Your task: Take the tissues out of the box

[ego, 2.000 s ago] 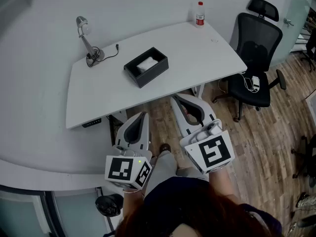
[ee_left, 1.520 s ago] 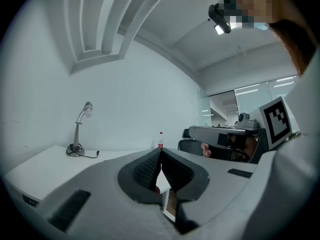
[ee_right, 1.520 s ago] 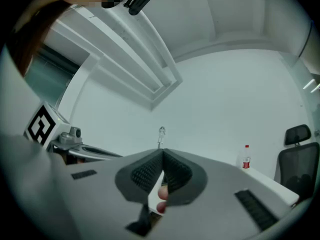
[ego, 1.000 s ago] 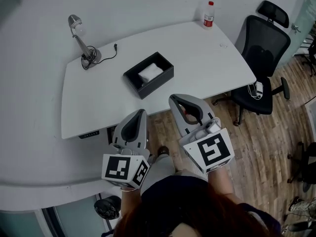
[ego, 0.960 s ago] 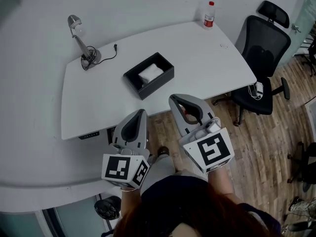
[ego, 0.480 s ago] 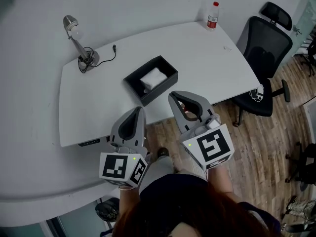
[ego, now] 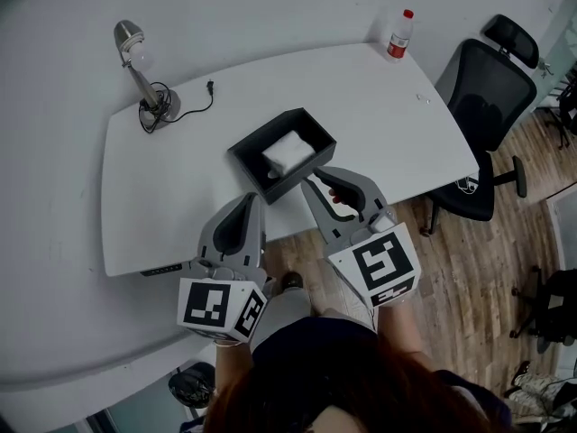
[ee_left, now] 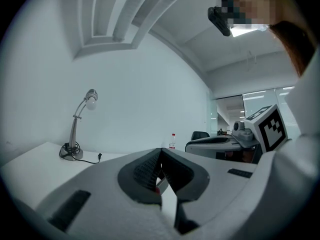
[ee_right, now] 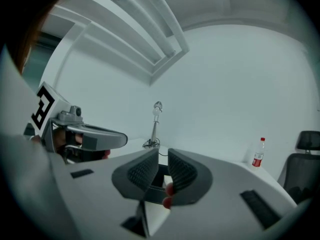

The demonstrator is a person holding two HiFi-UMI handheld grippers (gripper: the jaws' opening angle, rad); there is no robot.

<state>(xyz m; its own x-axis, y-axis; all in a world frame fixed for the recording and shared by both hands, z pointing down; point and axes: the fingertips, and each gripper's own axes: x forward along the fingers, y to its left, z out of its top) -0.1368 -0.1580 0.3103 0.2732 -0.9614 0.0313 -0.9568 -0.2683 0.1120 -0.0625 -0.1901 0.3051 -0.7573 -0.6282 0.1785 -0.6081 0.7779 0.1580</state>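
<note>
The tissues (ego: 288, 151) lie as a white wad inside the open black box (ego: 255, 148), which sits on the white table (ego: 180, 188) near its front edge, turned at an angle to that edge. The box's near wall stands between the tissues and both grippers.

The right gripper (ego: 323, 177) is closest, with its tips at the box's near right side. The head view does not settle whether they touch it. Its jaws have just been opening and stand a narrow slot apart, gripping nothing. In the right gripper view (ee_right: 160, 159) a piece of the dark box shows through that slot. The left gripper (ego: 250, 202) hangs just short of the table's front edge, beside the box's near corner. In its own view (ee_left: 160, 153) the jaws are pressed together at the tips, and they are empty.

Farther out, a desk lamp (ego: 142, 72) stands at the table's far left corner, its cable (ego: 200, 97) trailing toward the middle. A bottle with a red cap and label (ego: 398, 36) stands at the far right corner, well clear of the box. A black office chair (ego: 487, 93) is drawn up to the table's right end, on the wooden floor (ego: 460, 269). The person's shoe (ego: 290, 280) shows on the floor between the two grippers.
</note>
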